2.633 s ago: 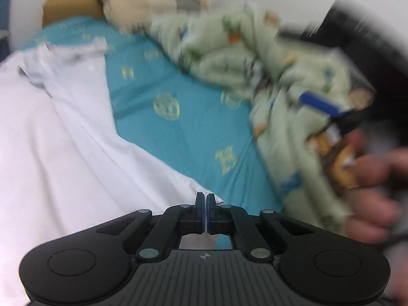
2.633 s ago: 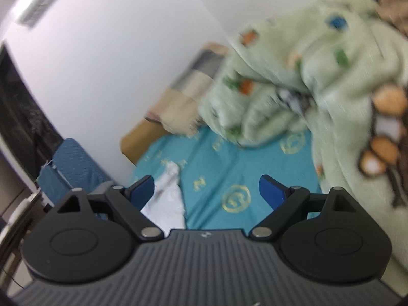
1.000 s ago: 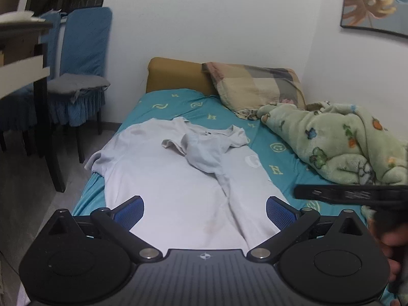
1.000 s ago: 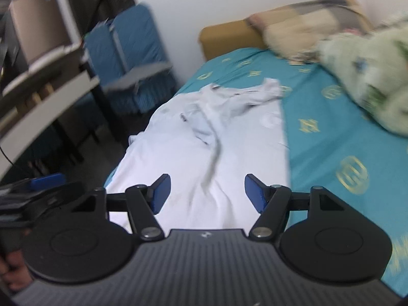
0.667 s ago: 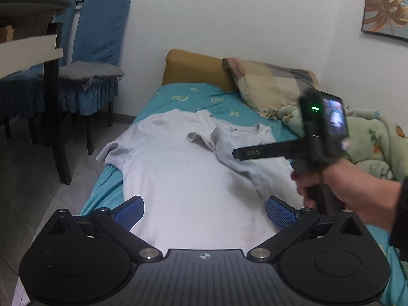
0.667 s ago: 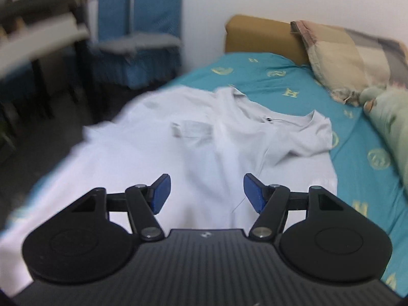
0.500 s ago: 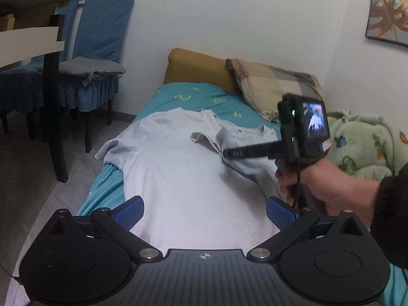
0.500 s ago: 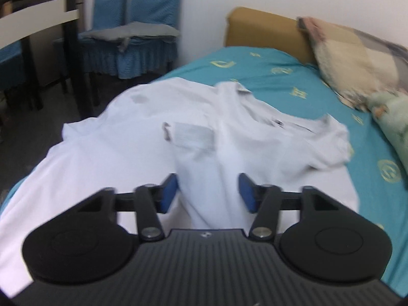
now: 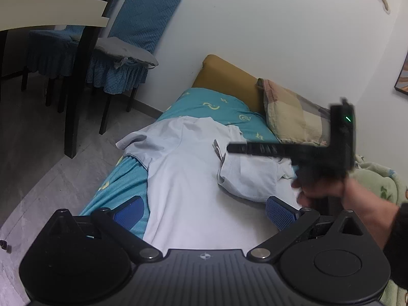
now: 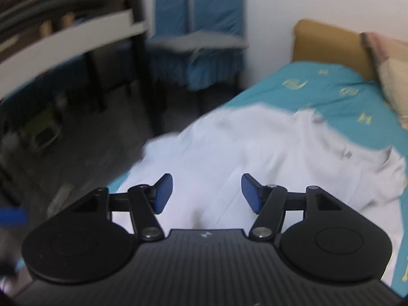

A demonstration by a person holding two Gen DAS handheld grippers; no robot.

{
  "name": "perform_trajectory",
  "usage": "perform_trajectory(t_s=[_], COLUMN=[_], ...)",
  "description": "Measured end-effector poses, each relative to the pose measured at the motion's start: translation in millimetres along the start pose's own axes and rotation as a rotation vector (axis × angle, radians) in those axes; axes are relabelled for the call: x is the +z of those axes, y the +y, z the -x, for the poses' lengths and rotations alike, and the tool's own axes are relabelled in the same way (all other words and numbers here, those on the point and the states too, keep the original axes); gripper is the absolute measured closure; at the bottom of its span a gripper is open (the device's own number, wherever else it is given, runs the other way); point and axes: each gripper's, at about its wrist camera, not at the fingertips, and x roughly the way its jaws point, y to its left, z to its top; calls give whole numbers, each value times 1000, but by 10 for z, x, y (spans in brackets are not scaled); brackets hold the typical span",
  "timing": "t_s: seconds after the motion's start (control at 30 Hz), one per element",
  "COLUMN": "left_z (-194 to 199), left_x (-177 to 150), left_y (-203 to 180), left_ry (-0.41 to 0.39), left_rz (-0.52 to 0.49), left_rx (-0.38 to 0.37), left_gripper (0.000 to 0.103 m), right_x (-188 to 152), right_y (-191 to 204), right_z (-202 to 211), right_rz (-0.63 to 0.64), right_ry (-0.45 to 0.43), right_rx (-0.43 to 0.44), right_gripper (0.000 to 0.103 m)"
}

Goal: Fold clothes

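A white shirt point(image 9: 188, 178) lies spread on the teal bed sheet point(image 9: 211, 104), its right side folded over into a rumpled flap point(image 9: 250, 176). My left gripper point(image 9: 202, 213) is open and empty, above the shirt's near end. My right gripper point(image 10: 206, 192) is open and empty, above the shirt point(image 10: 255, 153); in the left wrist view it point(image 9: 288, 150) hovers over the folded flap, held by a hand.
A checked pillow point(image 9: 293, 117) and brown headboard point(image 9: 224, 74) are at the far end of the bed. A green blanket point(image 9: 380, 181) lies on the right. Blue chairs point(image 9: 127, 46) and a dark table leg point(image 9: 79, 81) stand left of the bed.
Both grippers swung left toward the bed's left side. The right gripper moved farther over the shirt and opened a little wider. The shirt lies as before.
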Motion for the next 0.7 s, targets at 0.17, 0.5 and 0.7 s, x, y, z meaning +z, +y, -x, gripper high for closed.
perform_trajectory(t_s=[0.17,0.5,0.7], left_z=[5,-35,-30], left_x=[-33,-4,26], left_y=[-41,60,149], left_ry=[4,0,0], left_rz=[-16,-11,5], left_rx=[-2,54,92], left_gripper=[0,0,0], right_x=[147,236,330], right_y=[-173,-388,-158], right_z=[-640,-785,-706], right_rz=[-26,-155,-50], right_ry=[108,-35,-56], right_rx=[-168,-340,-367], right_gripper=[42,93,20])
